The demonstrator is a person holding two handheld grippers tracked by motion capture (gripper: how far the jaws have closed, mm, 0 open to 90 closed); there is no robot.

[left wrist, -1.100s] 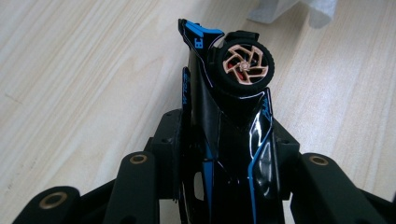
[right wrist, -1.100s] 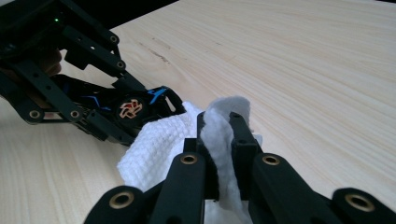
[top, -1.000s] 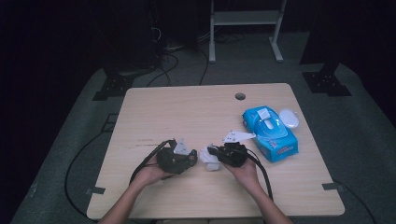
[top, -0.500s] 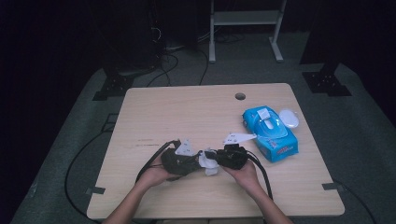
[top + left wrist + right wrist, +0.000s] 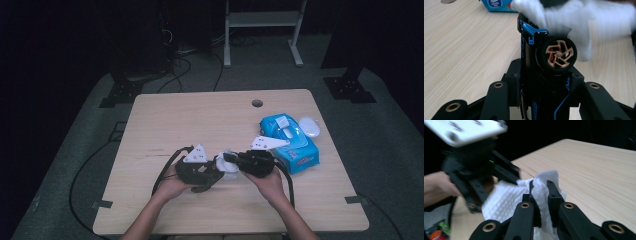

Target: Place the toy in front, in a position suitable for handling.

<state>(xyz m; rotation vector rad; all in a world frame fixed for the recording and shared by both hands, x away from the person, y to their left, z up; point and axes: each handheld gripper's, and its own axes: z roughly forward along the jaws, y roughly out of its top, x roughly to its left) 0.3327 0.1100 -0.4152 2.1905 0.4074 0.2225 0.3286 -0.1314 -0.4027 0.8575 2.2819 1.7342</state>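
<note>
My left gripper [image 5: 212, 171] is shut on a black and blue toy car [image 5: 544, 57] with a gold-spoked wheel [image 5: 559, 53]. The car stands nose-up between the jaws [image 5: 544, 82]. My right gripper [image 5: 235, 162] faces it from the right, shut on a white wipe [image 5: 506, 200], with its pads [image 5: 552, 192] pinching a fold. The wipe [image 5: 574, 17] lies over the top of the car and touches it. Both grippers meet a little above the table near its front middle. In the right gripper view the left gripper [image 5: 474, 177] sits just behind the wipe.
A blue pack of wet wipes [image 5: 290, 142] lies on the table [image 5: 175, 120] at the right, its flap open. A white oval lid [image 5: 310, 126] sits beside it. A cable hole [image 5: 257, 103] is near the far edge. Cables trail off the front edge.
The left gripper has turned so its grey plate faces up. The right gripper has risen a little with the wipe, onto the car.
</note>
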